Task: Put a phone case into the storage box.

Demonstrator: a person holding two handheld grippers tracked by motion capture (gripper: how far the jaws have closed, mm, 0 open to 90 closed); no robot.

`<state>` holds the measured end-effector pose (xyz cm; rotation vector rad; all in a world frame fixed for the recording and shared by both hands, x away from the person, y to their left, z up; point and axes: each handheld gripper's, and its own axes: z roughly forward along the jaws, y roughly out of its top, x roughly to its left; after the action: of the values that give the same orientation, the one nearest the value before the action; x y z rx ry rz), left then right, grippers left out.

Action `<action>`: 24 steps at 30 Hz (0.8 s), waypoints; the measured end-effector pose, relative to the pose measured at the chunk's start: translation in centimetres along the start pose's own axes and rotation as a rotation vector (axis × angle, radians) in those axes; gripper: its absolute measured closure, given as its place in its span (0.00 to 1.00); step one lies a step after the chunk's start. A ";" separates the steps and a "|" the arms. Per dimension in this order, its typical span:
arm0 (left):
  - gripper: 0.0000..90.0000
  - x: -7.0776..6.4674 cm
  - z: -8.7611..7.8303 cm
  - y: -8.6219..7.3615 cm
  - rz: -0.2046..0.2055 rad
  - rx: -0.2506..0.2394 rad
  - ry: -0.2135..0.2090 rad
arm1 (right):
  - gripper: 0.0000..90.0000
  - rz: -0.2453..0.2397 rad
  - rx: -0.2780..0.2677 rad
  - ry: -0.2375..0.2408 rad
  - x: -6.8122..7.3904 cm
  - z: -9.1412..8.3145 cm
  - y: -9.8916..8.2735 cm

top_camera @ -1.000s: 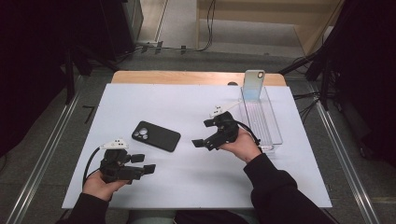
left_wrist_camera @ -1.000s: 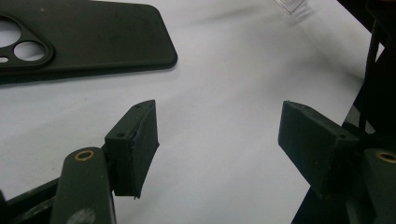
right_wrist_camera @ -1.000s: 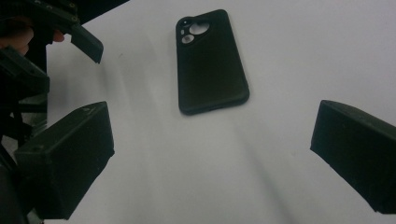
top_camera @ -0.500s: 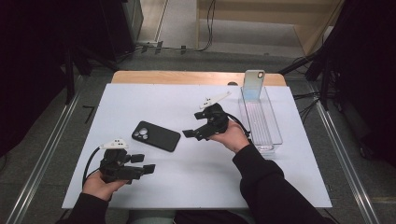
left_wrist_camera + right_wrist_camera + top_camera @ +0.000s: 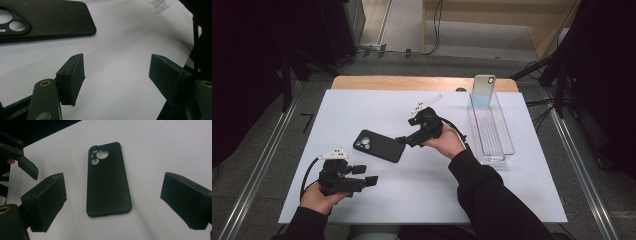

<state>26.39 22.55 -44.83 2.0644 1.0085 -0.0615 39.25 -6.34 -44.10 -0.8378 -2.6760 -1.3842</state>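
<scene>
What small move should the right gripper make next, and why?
Probably ease a little closer and close on the black phone case. The right gripper is open, with the case lying flat on the table between its jaws, not yet touched.

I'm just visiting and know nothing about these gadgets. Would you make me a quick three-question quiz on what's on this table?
1. True or false: the black phone case lies flat on the white table, camera holes up.
2. Which hand-held gripper is closer to the case? A) left hand-held gripper B) right hand-held gripper
3. Fill in: the phone stands upright at the far end of the clear ____.

Key: 1. True. 2. B; its open jaws sit at the case's near end, nothing between them. 3. Tray.
</scene>
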 end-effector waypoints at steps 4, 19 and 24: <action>0.32 0.0 0.0 0.1 -0.001 0.001 -0.001 | 0.05 -0.007 0.011 0.004 0.2 0.8 0.6; 0.32 0.0 -0.1 0.1 0.004 -0.002 -0.001 | 0.05 -0.049 0.058 0.013 0.4 3.3 3.2; 0.32 0.0 -0.1 0.1 0.005 -0.001 0.000 | 0.05 -0.061 0.064 0.010 0.6 4.3 3.7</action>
<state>26.40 22.65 -44.71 2.0659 1.0030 -0.0580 41.43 -1.12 -43.76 -0.7487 -2.7439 -1.3027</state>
